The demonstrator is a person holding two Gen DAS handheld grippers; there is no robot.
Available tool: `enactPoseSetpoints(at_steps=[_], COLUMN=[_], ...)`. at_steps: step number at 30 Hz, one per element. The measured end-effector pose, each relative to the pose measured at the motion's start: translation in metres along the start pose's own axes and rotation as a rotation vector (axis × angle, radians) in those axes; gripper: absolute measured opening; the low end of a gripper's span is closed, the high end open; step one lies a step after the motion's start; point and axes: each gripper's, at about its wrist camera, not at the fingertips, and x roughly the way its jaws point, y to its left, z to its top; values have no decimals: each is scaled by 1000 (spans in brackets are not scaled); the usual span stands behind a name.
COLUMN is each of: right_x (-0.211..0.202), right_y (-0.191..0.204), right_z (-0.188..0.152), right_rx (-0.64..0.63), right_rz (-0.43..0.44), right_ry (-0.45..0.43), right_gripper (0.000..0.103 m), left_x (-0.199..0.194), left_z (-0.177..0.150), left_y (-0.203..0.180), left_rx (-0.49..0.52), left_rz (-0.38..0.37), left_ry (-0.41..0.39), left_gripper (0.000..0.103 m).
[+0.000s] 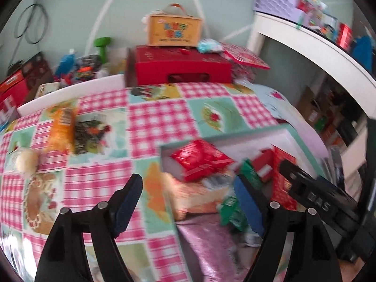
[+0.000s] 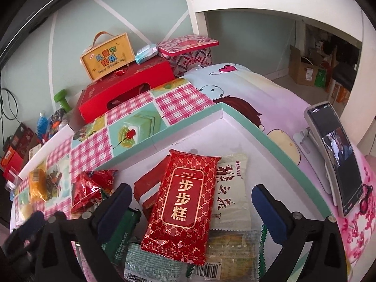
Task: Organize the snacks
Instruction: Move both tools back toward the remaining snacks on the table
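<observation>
Snacks lie heaped in our white tray (image 2: pixel 237 127) near the surface's right edge, a red packet (image 2: pixel 185 209) uppermost. Our right tool (image 2: pixel 191 202) tilts down over it, jaws spread wide, pads clear of the wrapper. Our left tool (image 1: pixel 188 199) angles down at the tray's left rim, jaws apart, empty. Only the right view shows the phone (image 2: pixel 338 162); only the left shows the fluffy ball (image 1: pixel 24 161).

Red snack packet (image 2: pixel 183 208): gold "步步糕". Yellow handled box (image 2: pixel 107 57): "儿童节快乐". White packet (image 2: pixel 231 188): black calligraphy, illegible. Black gripper body (image 1: pixel 317 199): raised "DAS".
</observation>
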Motion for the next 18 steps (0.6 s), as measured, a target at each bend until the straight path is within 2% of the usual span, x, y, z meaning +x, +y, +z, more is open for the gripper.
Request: enactPoseSetpoints(at_steps=[7,9,12,15,18], right_x=[-3,-5,-10,-15,-19], right_y=[23,29,38,50,65], right_z=[-3,-4,-5,-7,-11], right_rx=[-85,-97,-105,-135,-185], right_rz=[-30,-37,-40,-66,-104], right_ry=[-5,-10,-28,-50,-76], right_gripper=[103,103,103,103,103], left_x=[-6,-8,-14,-17,-16], left_z=[3,2,0,-1,-2], left_y=[44,53,64,71,81], left_rx=[-112,-132,-136,-145,-169], left_rz=[153,178,254,292,312], left_ry=[-42,-55,-86,-96,-59], left_gripper=[81,81,81,81,81])
